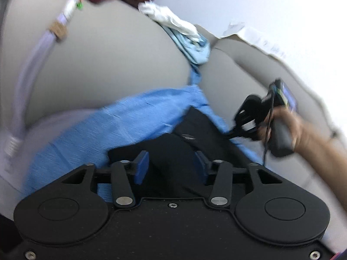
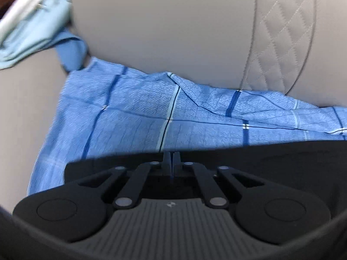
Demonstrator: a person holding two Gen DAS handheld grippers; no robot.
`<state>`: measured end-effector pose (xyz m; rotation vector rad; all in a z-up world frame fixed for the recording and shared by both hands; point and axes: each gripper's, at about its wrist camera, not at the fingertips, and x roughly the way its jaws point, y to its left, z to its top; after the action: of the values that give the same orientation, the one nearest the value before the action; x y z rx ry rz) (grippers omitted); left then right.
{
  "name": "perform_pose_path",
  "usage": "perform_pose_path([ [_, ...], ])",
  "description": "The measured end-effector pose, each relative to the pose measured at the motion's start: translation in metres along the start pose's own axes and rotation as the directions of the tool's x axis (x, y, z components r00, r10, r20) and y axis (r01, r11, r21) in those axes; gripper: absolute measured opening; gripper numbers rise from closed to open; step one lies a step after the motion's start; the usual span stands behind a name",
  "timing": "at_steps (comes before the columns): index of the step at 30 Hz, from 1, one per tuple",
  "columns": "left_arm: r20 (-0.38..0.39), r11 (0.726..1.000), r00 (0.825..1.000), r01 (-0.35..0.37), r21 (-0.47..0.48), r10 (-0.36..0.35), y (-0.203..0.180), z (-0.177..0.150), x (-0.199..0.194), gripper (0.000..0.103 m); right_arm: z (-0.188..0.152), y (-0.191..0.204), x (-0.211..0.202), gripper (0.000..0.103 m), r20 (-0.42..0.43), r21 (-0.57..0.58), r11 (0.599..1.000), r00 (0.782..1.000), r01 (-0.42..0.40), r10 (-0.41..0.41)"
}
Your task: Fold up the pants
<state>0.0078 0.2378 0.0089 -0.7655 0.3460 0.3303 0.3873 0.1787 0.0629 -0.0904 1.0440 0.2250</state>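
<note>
Black pants (image 1: 173,151) lie bunched on blue checked cloth (image 2: 151,112) over a grey sofa seat.

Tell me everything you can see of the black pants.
The black pants are a dark, matte fabric lying on a blue checked cloth spread over a grey sofa. In the left wrist view they look bunched or partly folded, with a small metallic detail on top. The left gripper stands open around a raised fold; the right gripper is shut at their edge.

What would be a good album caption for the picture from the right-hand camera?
Closed right gripper poised over black pants lying on a blue checked cloth on a grey sofa.
</note>
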Motion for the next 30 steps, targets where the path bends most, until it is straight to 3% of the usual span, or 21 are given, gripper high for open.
perform_pose_path([
  [2,-0.044,0.998,0.998,0.051,-0.036,-0.053,-0.005,0.012,0.004,0.062,-0.005,-0.014,-0.016,0.003,0.002,-0.011,0.997,0.997,-0.071,0.071],
  [4,-0.104,0.998,0.993,0.049,-0.044,-0.053,-0.018,0.029,0.016,0.072,0.001,-0.034,-0.031,0.011,-0.004,0.013,0.995,0.995,-0.102,0.102],
  [5,-0.122,0.998,0.991,0.047,-0.05,-0.053,-0.025,0.037,0.023,0.072,0.005,-0.048,-0.037,0.033,-0.005,0.043,0.995,0.995,-0.095,0.095],
  [7,-0.189,0.997,0.98,0.051,-0.052,-0.06,-0.044,0.057,0.046,0.084,0.015,-0.082,-0.05,0.055,-0.009,0.103,0.993,0.999,-0.052,0.053],
  [8,-0.224,0.996,0.972,0.064,-0.057,-0.075,-0.055,0.067,0.062,0.086,0.021,-0.1,-0.053,0.074,-0.017,0.143,0.989,1.0,-0.024,0.026],
  [9,-0.244,0.995,0.965,0.08,-0.058,-0.091,-0.065,0.074,0.077,0.088,0.026,-0.12,-0.055,0.082,-0.036,0.184,0.983,0.999,-0.005,0.012],
  [11,-0.284,0.996,0.955,0.069,-0.057,-0.083,-0.082,0.086,0.11,0.089,0.034,-0.162,-0.057,0.082,-0.076,0.288,0.957,0.997,0.02,0.001],
  [13,-0.337,0.999,0.941,0.002,-0.046,-0.018,-0.1,0.097,0.149,0.089,0.037,-0.205,-0.06,0.084,-0.09,0.377,0.924,0.995,0.066,-0.035],
  [17,-0.408,0.992,0.907,-0.124,-0.022,0.104,-0.123,0.103,0.216,0.089,0.033,-0.273,-0.06,0.091,-0.116,0.434,0.886,0.985,0.166,-0.128],
  [21,-0.394,0.963,0.887,-0.269,-0.012,0.243,-0.135,0.092,0.263,0.089,0.027,-0.324,-0.05,0.095,-0.159,0.456,0.843,0.958,0.285,-0.238],
  [25,-0.303,0.937,0.891,-0.35,0.01,0.337,-0.148,0.085,0.287,0.099,0.022,-0.356,-0.03,0.096,-0.206,0.476,0.804,0.934,0.356,-0.291],
  [26,-0.295,0.931,0.887,-0.364,0.024,0.354,-0.15,0.084,0.292,0.101,0.022,-0.359,-0.027,0.102,-0.201,0.477,0.8,0.931,0.364,-0.304],
  [30,-0.267,0.882,0.844,-0.466,0.067,0.465,-0.156,0.081,0.313,0.103,0.029,-0.359,-0.015,0.103,-0.19,0.447,0.797,0.914,0.406,-0.359],
])
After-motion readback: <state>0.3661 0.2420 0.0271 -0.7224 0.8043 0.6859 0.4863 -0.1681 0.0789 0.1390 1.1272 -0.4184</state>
